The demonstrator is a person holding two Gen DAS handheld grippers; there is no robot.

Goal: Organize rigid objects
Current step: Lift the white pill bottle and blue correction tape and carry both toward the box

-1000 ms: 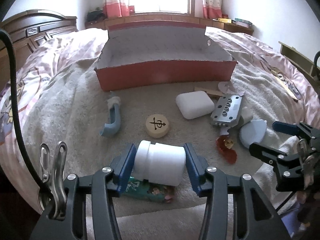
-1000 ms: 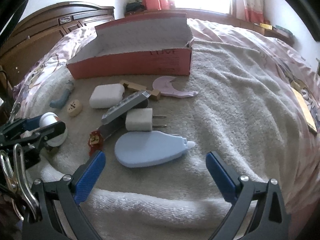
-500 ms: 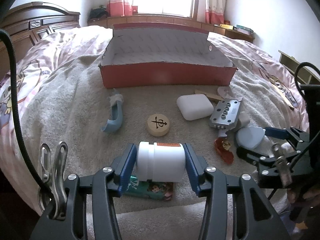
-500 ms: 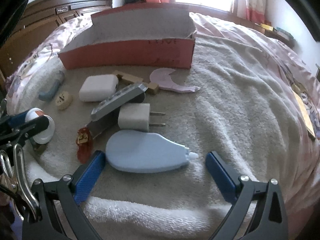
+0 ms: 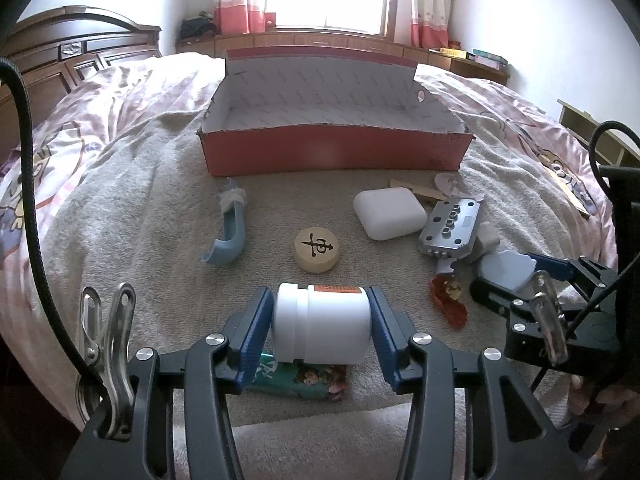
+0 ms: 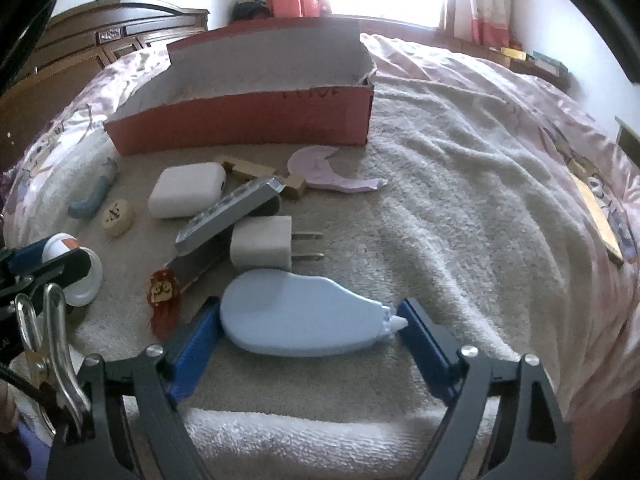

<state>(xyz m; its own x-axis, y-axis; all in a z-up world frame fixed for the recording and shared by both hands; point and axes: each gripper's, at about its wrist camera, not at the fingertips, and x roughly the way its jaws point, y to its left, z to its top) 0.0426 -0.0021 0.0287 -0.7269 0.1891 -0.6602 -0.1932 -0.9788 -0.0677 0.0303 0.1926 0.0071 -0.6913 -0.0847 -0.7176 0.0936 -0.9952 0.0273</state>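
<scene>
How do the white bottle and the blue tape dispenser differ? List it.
The white bottle is a cylinder on its side, lifted off the towel in the left gripper. The blue tape dispenser is flat and teardrop-shaped, lying on the towel. The right gripper brackets the dispenser; whether its pads touch is unclear. Both are plain plastic.

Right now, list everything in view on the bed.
Box: 1, red, open, far centre of towel.
Bottle: 1, white, on its side between left fingers.
Correction tape: 1, light blue, between right fingers.
Plug adapter: 1, white, behind the tape.
Case: 1, white, mid-right.
Chess piece: 1, wooden, centre.
Metal block: 1, grey, right of case.
Curved handle: 1, blue, left.
Charm: 1, red.
Packet: 1, green, under bottle.
Left gripper: shut on bottle.
Right gripper: closing around tape, contact unclear.
</scene>
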